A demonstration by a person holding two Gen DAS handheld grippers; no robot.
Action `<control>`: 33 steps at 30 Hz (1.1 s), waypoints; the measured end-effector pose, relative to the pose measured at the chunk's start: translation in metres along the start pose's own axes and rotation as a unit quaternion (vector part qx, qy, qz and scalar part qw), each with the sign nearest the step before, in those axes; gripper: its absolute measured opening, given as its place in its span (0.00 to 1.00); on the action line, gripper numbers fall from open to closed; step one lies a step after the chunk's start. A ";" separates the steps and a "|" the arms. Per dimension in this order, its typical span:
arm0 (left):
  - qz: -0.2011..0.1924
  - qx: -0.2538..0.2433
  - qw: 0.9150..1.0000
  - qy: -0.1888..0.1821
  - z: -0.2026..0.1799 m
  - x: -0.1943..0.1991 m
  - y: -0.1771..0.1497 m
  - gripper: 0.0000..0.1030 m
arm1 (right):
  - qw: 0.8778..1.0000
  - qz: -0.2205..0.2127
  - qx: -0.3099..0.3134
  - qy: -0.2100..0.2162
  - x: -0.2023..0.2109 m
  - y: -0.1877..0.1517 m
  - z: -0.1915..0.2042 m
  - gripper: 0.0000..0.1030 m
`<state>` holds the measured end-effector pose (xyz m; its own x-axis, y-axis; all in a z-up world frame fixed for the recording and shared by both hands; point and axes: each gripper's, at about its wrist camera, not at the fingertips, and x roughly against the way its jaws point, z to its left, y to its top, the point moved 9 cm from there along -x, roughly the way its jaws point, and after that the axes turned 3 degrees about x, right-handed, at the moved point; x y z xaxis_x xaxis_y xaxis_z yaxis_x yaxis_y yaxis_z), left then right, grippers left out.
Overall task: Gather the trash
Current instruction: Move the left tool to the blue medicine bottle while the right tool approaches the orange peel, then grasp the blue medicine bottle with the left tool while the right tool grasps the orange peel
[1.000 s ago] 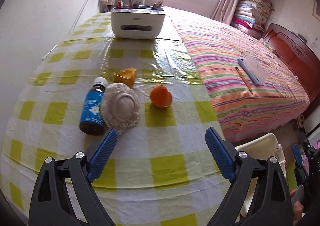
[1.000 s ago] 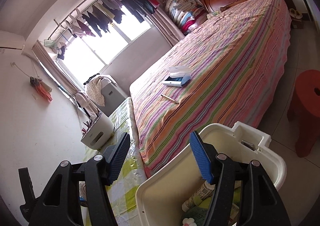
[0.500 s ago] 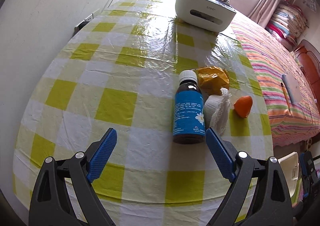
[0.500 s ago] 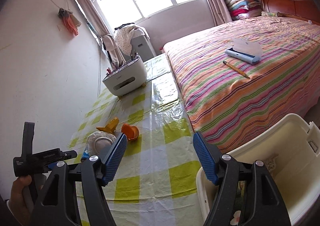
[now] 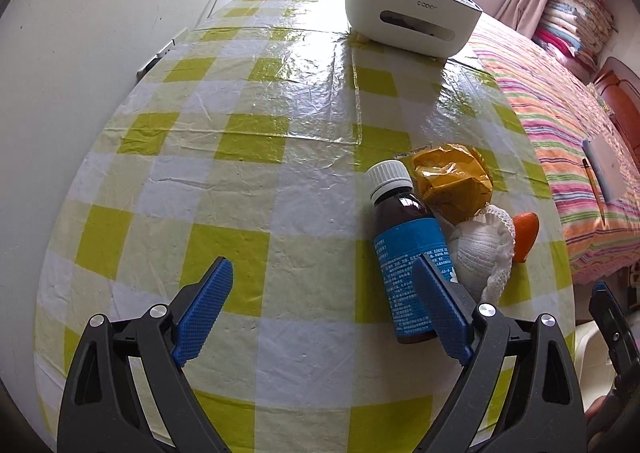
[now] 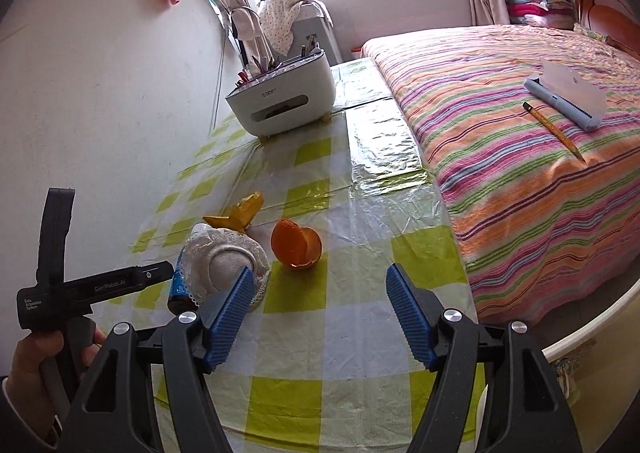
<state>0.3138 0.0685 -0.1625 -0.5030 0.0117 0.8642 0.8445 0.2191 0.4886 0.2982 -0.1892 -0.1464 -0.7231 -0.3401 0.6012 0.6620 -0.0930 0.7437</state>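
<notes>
The left gripper (image 5: 322,307), with black arms and blue ribbed pads, is held with its jaws wide apart and nothing between them, while the brown glass bottle with a blue label and white cap (image 5: 406,253) is seen lying on the green-and-white checked plastic tablecloth (image 5: 240,173) just outside the right-hand pad, its lower end hidden behind that pad. The right gripper (image 6: 320,311) is likewise spread and empty, the orange peel half (image 6: 296,245) lying ahead of its jaws and the white foam fruit net (image 6: 230,259) partly covered by its left pad. The crumpled yellow wrapper (image 5: 452,183) is found beyond the bottle, only a rim of the white plastic bin (image 6: 592,333) is shown, and the label's print cannot be read.
</notes>
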 end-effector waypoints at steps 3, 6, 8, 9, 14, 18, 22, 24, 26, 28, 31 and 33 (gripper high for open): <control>0.011 0.019 1.000 -0.015 -0.004 -0.003 0.003 0.87 | 1.000 0.009 0.015 -0.001 -0.012 0.007 0.003 0.65; 0.033 0.056 0.997 -0.046 -0.008 -0.009 0.004 0.87 | 0.999 0.022 0.033 0.001 -0.025 0.012 0.008 0.65; 0.043 0.064 0.996 -0.052 -0.012 -0.015 0.005 0.87 | 0.999 0.030 0.044 0.001 -0.034 0.015 0.011 0.65; 0.047 0.063 0.996 -0.049 -0.014 -0.018 0.004 0.87 | 0.998 0.034 0.050 0.002 -0.038 0.016 0.013 0.65; 0.057 0.054 0.996 -0.046 -0.022 -0.032 -0.001 0.88 | 0.996 0.049 0.073 -0.001 -0.060 0.024 0.017 0.65; 0.049 0.026 0.998 -0.029 -0.023 -0.036 -0.002 0.85 | 0.994 0.066 0.084 -0.003 -0.080 0.027 0.020 0.65; 0.031 -0.028 0.999 0.012 -0.022 -0.035 -0.007 0.68 | 0.990 0.103 0.095 -0.005 -0.102 0.016 0.021 0.64; 0.023 -0.045 0.998 0.027 -0.019 -0.034 -0.006 0.57 | 0.990 0.107 0.096 -0.005 -0.106 0.013 0.021 0.59; 0.023 -0.042 0.999 0.023 -0.015 -0.033 -0.006 0.52 | 0.988 0.118 0.098 0.012 -0.107 0.011 0.026 0.35; 0.022 -0.030 0.999 0.011 -0.010 -0.031 -0.005 0.46 | 0.989 0.115 0.096 0.008 -0.104 0.012 0.027 0.31; 0.026 -0.024 0.999 -0.009 -0.010 -0.028 -0.006 0.41 | 0.988 0.110 0.104 0.008 -0.098 0.010 0.031 0.30; 0.027 -0.019 0.999 -0.018 -0.009 -0.025 -0.007 0.41 | 0.990 0.106 0.095 0.013 -0.092 0.008 0.031 0.30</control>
<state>0.3220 0.0573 -0.1869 -0.4629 0.0580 0.8845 0.8762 0.1807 0.4467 0.3642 -0.1302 -0.1865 -0.5646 -0.3573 0.7440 0.7477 0.1604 0.6444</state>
